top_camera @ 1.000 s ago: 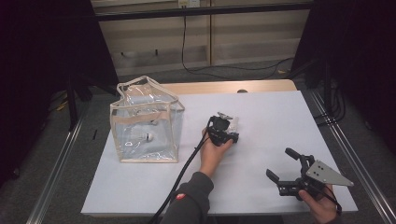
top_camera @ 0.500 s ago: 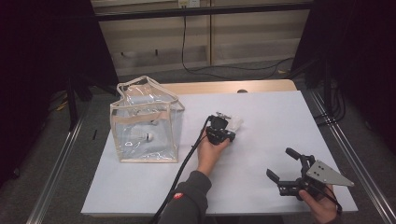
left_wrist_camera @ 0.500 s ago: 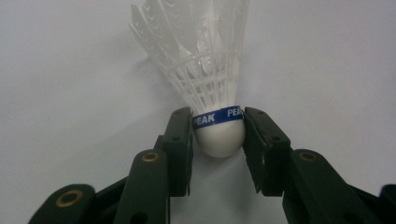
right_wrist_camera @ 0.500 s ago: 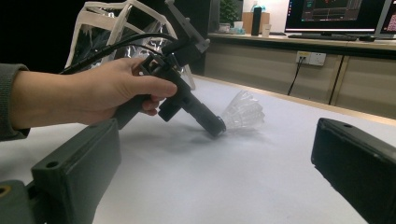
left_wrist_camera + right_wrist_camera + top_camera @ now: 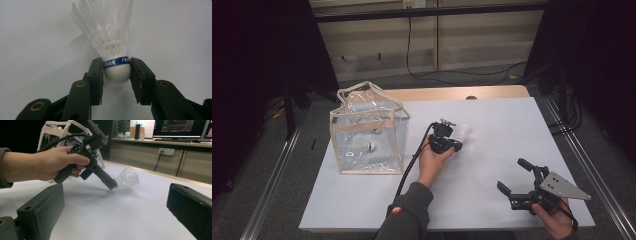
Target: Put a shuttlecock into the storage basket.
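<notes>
Left claw jaws just closed onto shuttlecock cork; now pinched.

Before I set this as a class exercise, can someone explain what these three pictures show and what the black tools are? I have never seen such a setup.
A person sits at a white table and holds a two-jaw tool in each hand. One picture looks down from above; the other two come from small cameras that ride on the tools and look along their black jaws.

The left hand-held gripper has just closed on a white shuttlecock, which lies on the table; the jaws press on its rounded cork at the blue band. From above, that shuttlecock shows near the table's middle.

The right hand-held gripper waits with open jaws, holding nothing.

To the left stands a clear plastic bag with a small white thing inside, too small to tell what it is.
</notes>
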`<state>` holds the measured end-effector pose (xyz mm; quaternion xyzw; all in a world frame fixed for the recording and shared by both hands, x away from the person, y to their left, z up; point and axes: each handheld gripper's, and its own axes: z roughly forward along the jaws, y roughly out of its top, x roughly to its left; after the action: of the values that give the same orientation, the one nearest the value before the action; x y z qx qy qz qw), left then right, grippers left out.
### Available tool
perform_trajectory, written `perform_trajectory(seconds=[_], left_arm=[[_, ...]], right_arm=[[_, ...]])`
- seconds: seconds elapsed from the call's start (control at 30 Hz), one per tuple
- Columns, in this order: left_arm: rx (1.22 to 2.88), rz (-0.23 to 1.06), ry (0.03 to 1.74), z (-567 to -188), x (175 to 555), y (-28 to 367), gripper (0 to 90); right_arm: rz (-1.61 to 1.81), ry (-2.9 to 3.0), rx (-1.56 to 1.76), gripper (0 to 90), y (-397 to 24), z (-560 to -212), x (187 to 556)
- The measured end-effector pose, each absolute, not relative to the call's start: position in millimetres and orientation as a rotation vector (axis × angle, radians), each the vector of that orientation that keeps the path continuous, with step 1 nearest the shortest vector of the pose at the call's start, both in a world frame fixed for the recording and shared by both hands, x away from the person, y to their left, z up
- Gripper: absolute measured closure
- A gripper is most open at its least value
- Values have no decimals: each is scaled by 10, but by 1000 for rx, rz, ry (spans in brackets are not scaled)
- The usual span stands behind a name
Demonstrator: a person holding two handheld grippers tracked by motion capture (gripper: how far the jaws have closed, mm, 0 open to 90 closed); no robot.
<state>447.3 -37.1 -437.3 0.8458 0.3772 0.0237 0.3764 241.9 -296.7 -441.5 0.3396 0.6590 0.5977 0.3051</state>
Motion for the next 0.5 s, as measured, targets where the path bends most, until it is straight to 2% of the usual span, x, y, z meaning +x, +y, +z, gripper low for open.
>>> perform_trajectory(seconds=[0.5], left_arm=[[2182,24,940,-4227,4480,-233,641]], right_arm=[[1580,1751,899,12,-2961,-4417,2420]])
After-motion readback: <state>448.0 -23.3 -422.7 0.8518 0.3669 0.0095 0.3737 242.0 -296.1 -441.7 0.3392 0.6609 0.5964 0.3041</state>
